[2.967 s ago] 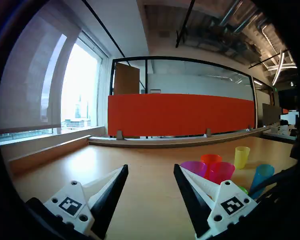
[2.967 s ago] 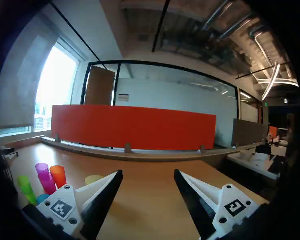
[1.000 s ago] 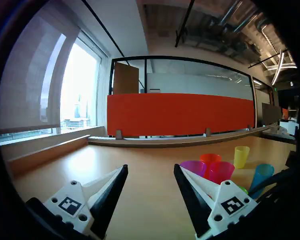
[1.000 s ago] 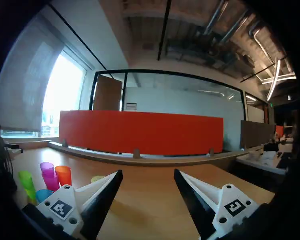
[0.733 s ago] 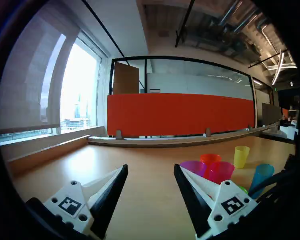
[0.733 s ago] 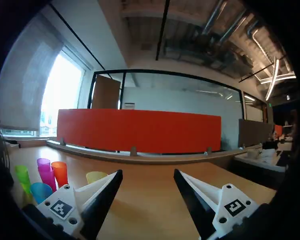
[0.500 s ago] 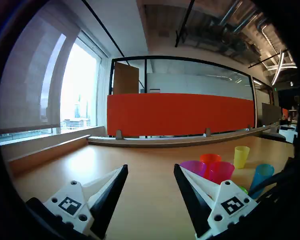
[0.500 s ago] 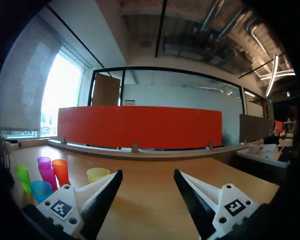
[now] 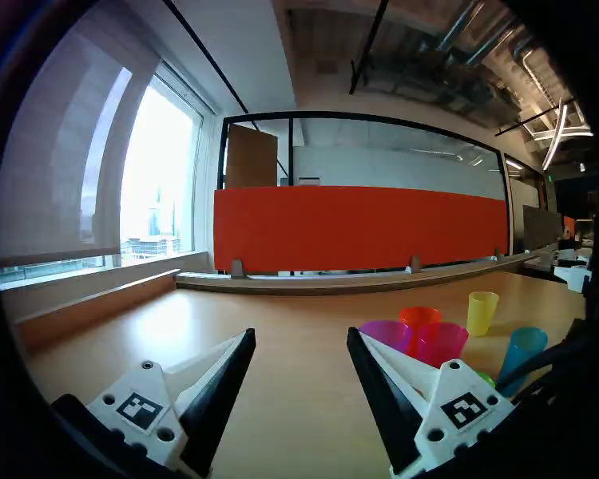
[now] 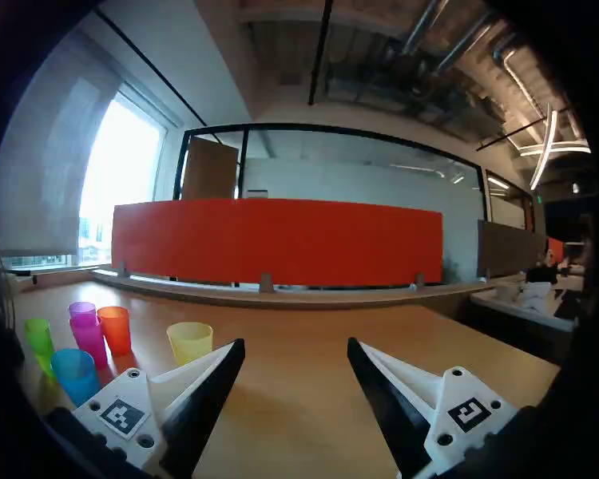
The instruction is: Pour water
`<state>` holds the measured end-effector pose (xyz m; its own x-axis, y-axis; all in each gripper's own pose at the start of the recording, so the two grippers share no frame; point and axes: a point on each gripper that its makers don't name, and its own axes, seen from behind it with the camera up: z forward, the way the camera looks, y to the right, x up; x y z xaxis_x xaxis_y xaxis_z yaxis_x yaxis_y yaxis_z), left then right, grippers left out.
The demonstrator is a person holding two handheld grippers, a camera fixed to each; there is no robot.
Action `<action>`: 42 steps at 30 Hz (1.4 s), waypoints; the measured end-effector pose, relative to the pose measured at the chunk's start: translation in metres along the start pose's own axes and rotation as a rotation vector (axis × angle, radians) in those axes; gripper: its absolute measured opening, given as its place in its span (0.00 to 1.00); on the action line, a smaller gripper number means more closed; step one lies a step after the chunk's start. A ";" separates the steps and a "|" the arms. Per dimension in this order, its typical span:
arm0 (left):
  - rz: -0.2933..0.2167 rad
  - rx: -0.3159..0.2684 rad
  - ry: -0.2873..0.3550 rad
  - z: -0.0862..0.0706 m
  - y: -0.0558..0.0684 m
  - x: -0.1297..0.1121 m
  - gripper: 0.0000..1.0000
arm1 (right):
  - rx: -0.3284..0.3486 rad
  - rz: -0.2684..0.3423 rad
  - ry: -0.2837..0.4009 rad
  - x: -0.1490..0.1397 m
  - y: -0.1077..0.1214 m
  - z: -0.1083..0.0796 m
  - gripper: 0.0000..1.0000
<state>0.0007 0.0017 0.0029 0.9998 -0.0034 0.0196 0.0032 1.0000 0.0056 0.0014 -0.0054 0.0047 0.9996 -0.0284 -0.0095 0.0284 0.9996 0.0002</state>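
While the left gripper (image 9: 300,334) and right gripper (image 10: 295,343) gape wide, translucent coloured cups (image 10: 114,329) stand upright.

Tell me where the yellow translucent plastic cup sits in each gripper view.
Left gripper view: the yellow translucent plastic cup stands at mid-right, to the right of the orange plastic cup.
Right gripper view: the same cup stands at lower left, again right of the orange one.
Shared landmark: the long red divider panel behind it.

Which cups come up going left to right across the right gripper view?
translucent green plastic cup → translucent blue plastic cup → translucent orange plastic cup → translucent yellow plastic cup
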 end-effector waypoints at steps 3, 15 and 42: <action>0.000 0.000 0.000 0.000 0.000 0.000 0.85 | 0.001 0.007 -0.005 -0.002 0.000 0.000 0.99; 0.000 0.000 0.000 0.000 0.000 0.000 0.84 | 0.006 0.030 -0.009 -0.001 0.003 -0.001 0.99; 0.000 0.000 0.000 0.000 0.000 0.000 0.84 | 0.010 0.032 -0.011 -0.002 0.004 -0.004 1.00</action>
<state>0.0008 0.0013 0.0027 0.9998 -0.0034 0.0197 0.0033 1.0000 0.0057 -0.0001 -0.0011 0.0004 1.0000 0.0034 0.0016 -0.0034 0.9999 0.0099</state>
